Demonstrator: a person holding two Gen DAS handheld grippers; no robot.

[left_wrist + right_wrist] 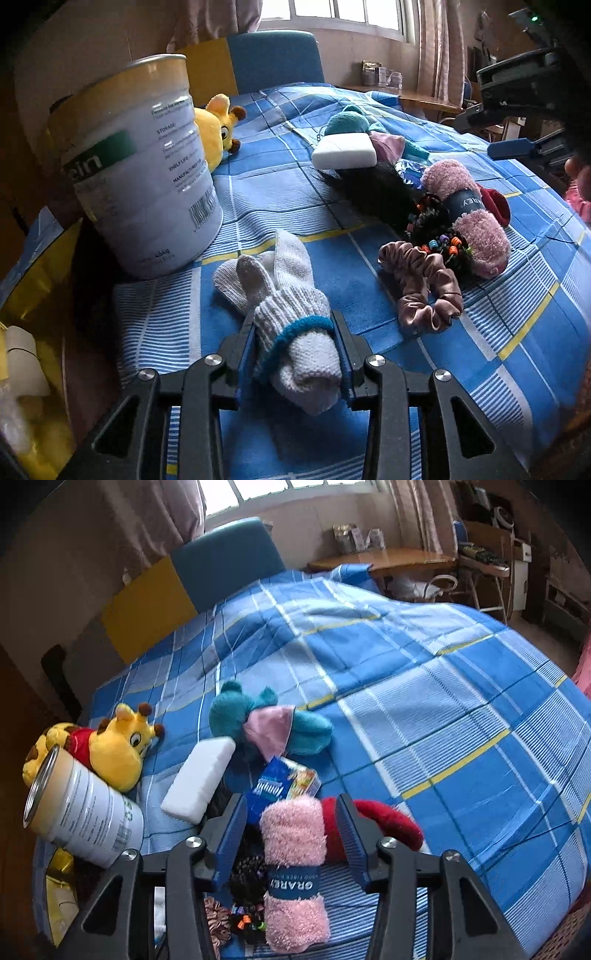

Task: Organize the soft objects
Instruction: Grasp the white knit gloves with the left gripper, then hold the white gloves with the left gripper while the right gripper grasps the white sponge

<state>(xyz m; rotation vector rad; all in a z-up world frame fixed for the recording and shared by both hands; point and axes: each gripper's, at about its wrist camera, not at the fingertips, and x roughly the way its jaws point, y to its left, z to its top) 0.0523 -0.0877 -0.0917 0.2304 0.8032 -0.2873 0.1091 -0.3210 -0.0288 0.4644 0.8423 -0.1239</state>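
My left gripper (297, 341) is shut on a rolled white knit glove with a blue cuff (291, 328), low over the blue plaid bedspread (480, 350). My right gripper (293, 819) is open, its jaws standing either side of a rolled pink fluffy cloth with a dark band (295, 864), above it and apart from it. The same pink roll (476, 218) lies at the right in the left wrist view, where the right gripper (517, 144) shows high above it.
A tall tin can (144, 166) (81, 819) stands left. A yellow giraffe plush (118, 742), white sponge (201, 775), teal plush (258, 720), tissue pack (284, 779), red cloth (391, 818), mauve scrunchie (424, 288), beaded black hair tie (443, 240) lie around. A yellow box (33, 332) sits at left.
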